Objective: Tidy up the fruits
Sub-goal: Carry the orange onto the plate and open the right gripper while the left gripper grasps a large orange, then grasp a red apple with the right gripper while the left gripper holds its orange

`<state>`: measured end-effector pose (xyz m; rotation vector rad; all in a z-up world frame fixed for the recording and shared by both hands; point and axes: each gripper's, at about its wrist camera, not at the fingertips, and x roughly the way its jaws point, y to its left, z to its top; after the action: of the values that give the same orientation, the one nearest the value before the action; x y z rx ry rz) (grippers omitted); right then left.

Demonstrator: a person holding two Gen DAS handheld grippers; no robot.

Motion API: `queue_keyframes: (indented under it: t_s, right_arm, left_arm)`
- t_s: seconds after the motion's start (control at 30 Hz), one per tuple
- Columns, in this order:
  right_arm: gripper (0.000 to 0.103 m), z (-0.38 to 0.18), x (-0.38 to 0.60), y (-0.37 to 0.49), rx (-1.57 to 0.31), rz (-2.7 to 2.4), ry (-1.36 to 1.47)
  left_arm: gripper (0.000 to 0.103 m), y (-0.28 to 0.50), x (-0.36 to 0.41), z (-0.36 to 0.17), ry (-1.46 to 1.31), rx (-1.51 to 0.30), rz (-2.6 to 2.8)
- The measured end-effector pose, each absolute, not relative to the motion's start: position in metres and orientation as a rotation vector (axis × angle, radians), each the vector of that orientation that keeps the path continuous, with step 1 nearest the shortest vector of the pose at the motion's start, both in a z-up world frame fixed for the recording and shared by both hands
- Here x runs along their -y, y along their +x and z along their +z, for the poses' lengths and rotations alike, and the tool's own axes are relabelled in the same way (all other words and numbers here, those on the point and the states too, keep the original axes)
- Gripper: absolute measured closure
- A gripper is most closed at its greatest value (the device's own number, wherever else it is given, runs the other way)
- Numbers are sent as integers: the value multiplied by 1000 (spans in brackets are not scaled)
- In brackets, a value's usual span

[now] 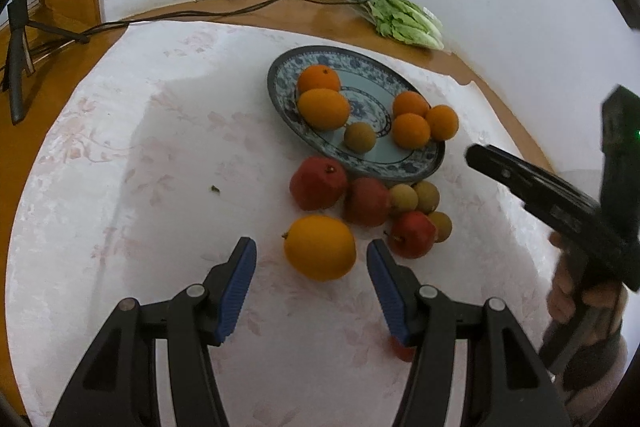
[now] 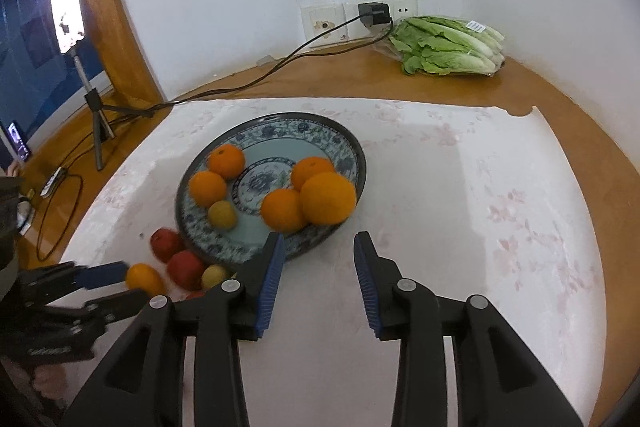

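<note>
A blue-patterned plate [image 1: 412, 171] [image 2: 344, 143] holds several oranges and one small tan fruit [image 1: 360, 136]. On the cloth in front of it lie a large orange [image 1: 320, 247], red fruits [image 1: 318, 183] and small tan fruits [image 1: 404, 197]. My left gripper [image 1: 312, 253] is open, its blue pads either side of the large orange, just short of it. It also shows in the right wrist view [image 2: 120, 285] beside that orange [image 2: 144, 279]. My right gripper [image 2: 319, 247] is open and empty, by the plate's near right rim.
A white floral cloth [image 1: 140, 187] covers the round wooden table. A bag of lettuce [image 2: 448, 45] lies at the back by the wall sockets, with a charger and cable [image 2: 280, 61]. A phone on a tripod [image 2: 68, 15] stands at left.
</note>
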<state>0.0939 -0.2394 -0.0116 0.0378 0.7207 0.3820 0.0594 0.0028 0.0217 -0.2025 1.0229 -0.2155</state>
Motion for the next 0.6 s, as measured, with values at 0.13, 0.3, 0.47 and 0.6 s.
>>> queue_keyframes:
  t_s: [0.13,0.3,0.47,0.6]
  right_arm:
    - [63,-14,239,74,-757,353,18]
    - [63,-20,238,49,-789,360,30]
    - [63,-24,236,33,-807,356,37]
    - [63,-27,233,25,-819,364,48]
  left_arm:
    - [42,59,2,18,-186,-1014,-218]
    - [53,61,6,16,-142,-998,-193]
    - [60,65,3,16,-162,-1006,-202]
    - [61,60,0,19,-174,-998,-211]
